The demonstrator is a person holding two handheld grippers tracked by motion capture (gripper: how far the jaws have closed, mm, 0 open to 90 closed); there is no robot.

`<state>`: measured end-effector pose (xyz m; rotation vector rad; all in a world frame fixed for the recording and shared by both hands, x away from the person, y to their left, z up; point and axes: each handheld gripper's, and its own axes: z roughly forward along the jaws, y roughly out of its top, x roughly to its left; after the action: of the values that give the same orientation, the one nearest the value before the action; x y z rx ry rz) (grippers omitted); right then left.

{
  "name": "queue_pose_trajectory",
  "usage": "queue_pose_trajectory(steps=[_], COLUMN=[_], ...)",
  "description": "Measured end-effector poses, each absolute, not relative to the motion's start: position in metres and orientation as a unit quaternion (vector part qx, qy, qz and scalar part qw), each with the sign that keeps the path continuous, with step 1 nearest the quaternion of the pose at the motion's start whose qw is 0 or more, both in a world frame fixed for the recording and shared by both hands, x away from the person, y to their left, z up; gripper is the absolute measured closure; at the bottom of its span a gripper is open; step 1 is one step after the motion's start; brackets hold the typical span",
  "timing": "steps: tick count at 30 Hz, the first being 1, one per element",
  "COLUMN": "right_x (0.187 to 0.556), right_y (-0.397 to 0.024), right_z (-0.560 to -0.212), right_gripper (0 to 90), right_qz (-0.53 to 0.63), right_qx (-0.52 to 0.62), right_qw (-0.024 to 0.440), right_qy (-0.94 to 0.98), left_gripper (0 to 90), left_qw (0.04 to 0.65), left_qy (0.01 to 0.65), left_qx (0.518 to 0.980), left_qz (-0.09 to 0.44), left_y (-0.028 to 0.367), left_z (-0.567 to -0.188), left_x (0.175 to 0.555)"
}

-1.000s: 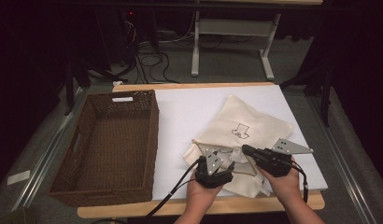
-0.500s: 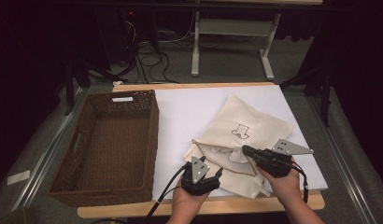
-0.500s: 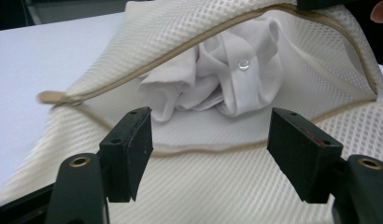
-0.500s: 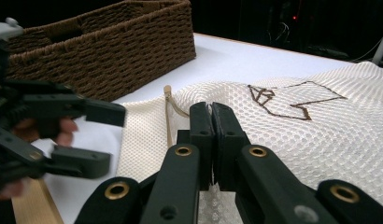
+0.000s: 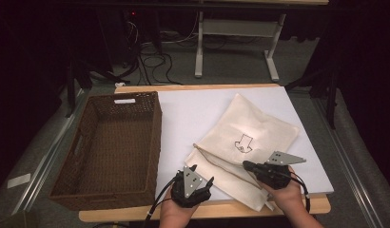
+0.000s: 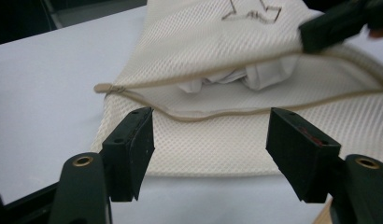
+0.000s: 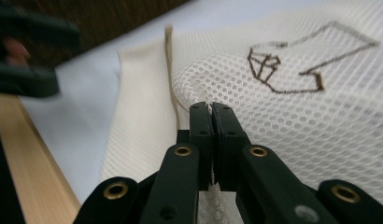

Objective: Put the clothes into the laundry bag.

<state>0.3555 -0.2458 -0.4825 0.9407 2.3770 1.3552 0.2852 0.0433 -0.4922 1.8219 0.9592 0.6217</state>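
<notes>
Pinching mesh bag [image 5: 250, 133]: right tool [image 7: 211, 109] | left tool [image 6: 210, 140] open | arrow print [image 5: 242, 142]

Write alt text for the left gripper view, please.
A cream mesh bag lies on a white table, its mouth held open, white cloth inside. The left gripper hovers open before its lower edge.

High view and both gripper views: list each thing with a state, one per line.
Mesh bag: lying flat, mouth held open, white cloth inside.
Wicker basket: upright, nothing visible inside.
Left tool: jaws open, nothing between them, facing the bag's mouth.
Right tool: shut on the mesh bag's upper layer.
</notes>
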Motion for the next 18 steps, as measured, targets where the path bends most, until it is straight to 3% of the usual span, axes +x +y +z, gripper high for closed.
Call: queue_pose_trajectory(steps=[15, 17, 18], right_x=[0.367, 0.366, 0.363], right_y=[-0.233, -0.234, -0.236], right_z=[-0.513, -0.513, -0.509], right_gripper=[88.2, 85.6, 79.1], right_qz=[0.379, 0.38, 0.391], right_qx=[0.358, 0.358, 0.351], right_qw=[0.089, 0.089, 0.098], right_qy=[0.849, 0.848, 0.845], left_gripper=[32.4, 32.4, 32.4], left_qw=[0.48, 0.482, 0.484], left_qy=[0.4, 0.401, 0.402], left_qx=[0.739, 0.737, 0.735], left_qz=[0.252, 0.252, 0.253], left_y=[0.047, 0.047, 0.047], left_z=[-0.489, -0.489, -0.488], left_x=[0.287, 0.288, 0.288])
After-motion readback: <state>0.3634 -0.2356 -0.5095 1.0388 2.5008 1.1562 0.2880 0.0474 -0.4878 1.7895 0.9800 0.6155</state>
